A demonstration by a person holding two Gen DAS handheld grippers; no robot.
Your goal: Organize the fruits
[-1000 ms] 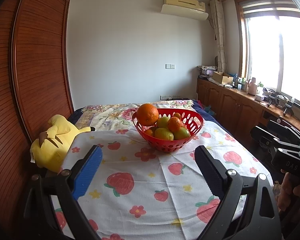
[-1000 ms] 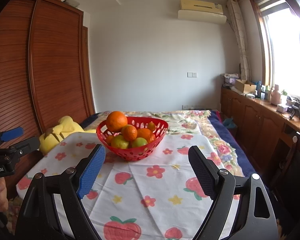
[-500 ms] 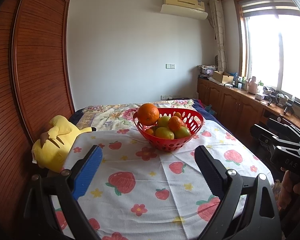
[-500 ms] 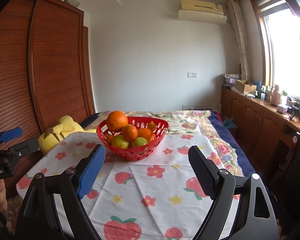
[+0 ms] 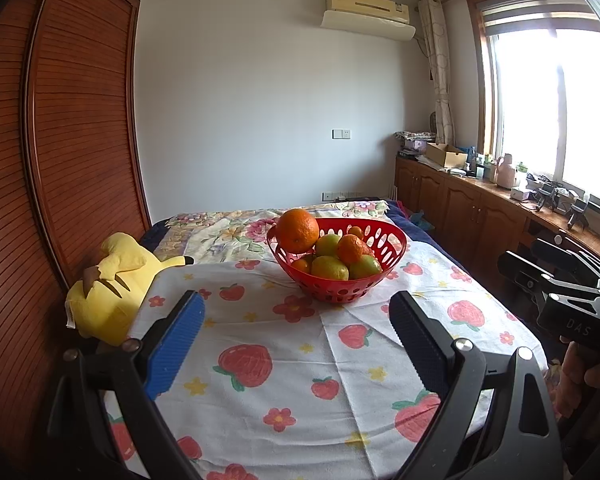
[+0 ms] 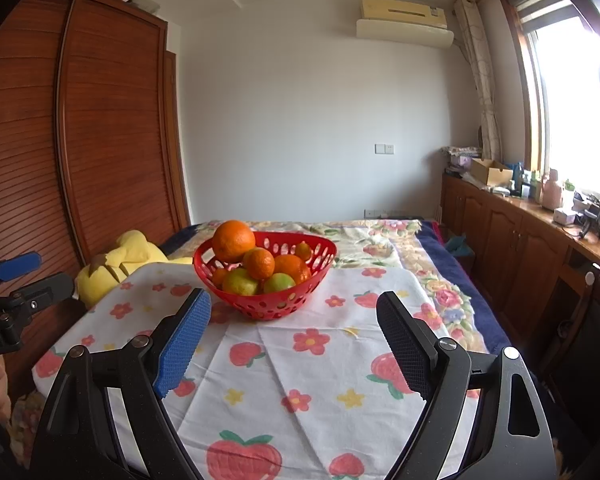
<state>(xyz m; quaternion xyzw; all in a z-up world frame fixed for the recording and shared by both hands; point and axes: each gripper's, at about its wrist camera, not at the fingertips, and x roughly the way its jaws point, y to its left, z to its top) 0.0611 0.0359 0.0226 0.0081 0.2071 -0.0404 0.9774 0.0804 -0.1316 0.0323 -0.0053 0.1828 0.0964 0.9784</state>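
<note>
A red perforated basket (image 5: 384, 246) stands on the strawberry-print cloth (image 5: 284, 344), also in the right wrist view (image 6: 324, 254). It holds a large orange (image 5: 297, 230) on top at the left, smaller oranges (image 5: 352, 249) and green citrus fruits (image 5: 329, 267). The large orange (image 6: 233, 240) and green fruits (image 6: 278, 283) show in the right wrist view too. My left gripper (image 5: 296, 316) is open and empty, short of the basket. My right gripper (image 6: 294, 320) is open and empty, also short of it.
A yellow plush toy (image 5: 112, 284) lies at the cloth's left edge by the wooden wardrobe (image 5: 60, 160). A wooden counter with clutter (image 5: 500, 188) runs under the window at the right. The cloth covers part of a floral bedspread (image 6: 380, 236).
Both grippers have stayed open and almost still; the left view has shifted very slightly. The fruits have not moved.
</note>
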